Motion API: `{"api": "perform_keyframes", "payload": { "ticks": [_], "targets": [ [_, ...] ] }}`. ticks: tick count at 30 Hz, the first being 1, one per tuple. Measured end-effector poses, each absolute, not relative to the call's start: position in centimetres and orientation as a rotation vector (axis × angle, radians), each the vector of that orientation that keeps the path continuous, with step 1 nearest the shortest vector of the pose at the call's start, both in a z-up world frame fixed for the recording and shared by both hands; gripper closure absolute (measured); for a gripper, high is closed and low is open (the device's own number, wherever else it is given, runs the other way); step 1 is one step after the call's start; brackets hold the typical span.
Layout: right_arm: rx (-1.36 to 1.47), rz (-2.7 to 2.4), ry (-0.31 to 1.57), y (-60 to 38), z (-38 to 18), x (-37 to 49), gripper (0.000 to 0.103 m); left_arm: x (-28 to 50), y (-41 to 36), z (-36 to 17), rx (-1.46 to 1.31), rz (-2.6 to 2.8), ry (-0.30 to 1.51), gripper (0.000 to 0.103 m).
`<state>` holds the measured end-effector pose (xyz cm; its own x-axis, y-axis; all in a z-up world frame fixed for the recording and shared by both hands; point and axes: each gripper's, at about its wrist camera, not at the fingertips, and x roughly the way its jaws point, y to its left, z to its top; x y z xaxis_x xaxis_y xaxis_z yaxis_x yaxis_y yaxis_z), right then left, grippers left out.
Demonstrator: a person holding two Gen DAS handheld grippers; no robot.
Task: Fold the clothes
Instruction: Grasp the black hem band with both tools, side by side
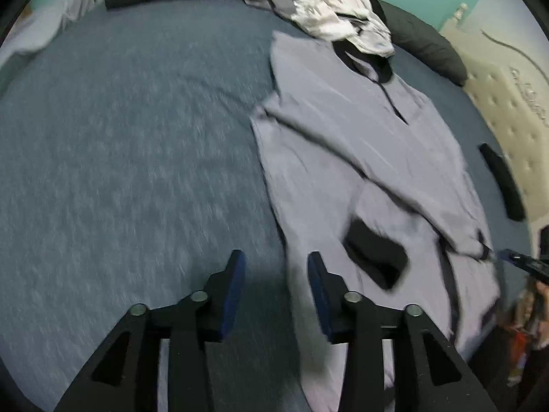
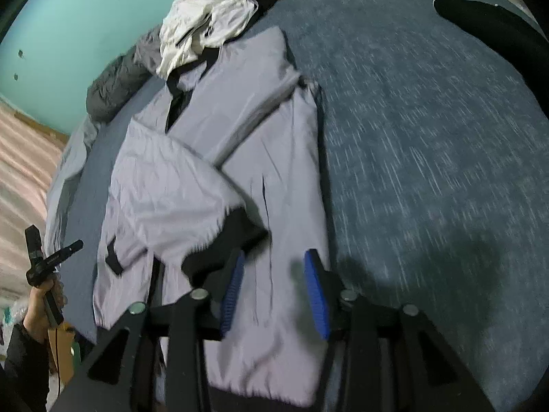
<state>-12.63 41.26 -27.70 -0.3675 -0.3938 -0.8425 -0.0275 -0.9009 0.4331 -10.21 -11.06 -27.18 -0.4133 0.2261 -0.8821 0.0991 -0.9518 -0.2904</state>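
Jacket [image 2: 260, 158] lies flat on the bed [image 2: 429, 137], sleeves folded in, long axis running away from me, hem under my right tool [image 2: 274, 285]; both tools released, left tool [image 1: 276, 288] beside its edge.

We see from both wrists, low and close over the bed [image 1: 137, 137] — the left faces across it from one side; the right looks up the lilac jacket [image 2: 267, 158]; both share that jacket
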Motion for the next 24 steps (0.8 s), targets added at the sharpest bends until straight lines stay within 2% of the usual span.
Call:
{"api": "perform_keyframes", "payload": {
  "ticks": [3,12,15,24],
  "targets": [
    [1.67,-2.324,-0.528,41.2,-27.9,-10.8,0.054,-7.9,-10.2,-27.7,-1.683,2.467,-0.491,0.052],
    [1.761,-2.216,-0.624,41.5,-29.5,-6.6,0.051,-2.6,-8.8,-30.0,-1.719,2.363,-0.609,0.051],
    [1.788,-2.192,-0.639,41.4,-30.1,-6.1,0.051,-1.7,-8.3,-30.7,-1.753,2.345,-0.609,0.048],
    [1.851,-2.161,-0.731,42.3,-32.4,-6.0,0.049,-0.8,-6.8,-32.4,-1.778,2.291,-0.666,0.047]
  ]
}}
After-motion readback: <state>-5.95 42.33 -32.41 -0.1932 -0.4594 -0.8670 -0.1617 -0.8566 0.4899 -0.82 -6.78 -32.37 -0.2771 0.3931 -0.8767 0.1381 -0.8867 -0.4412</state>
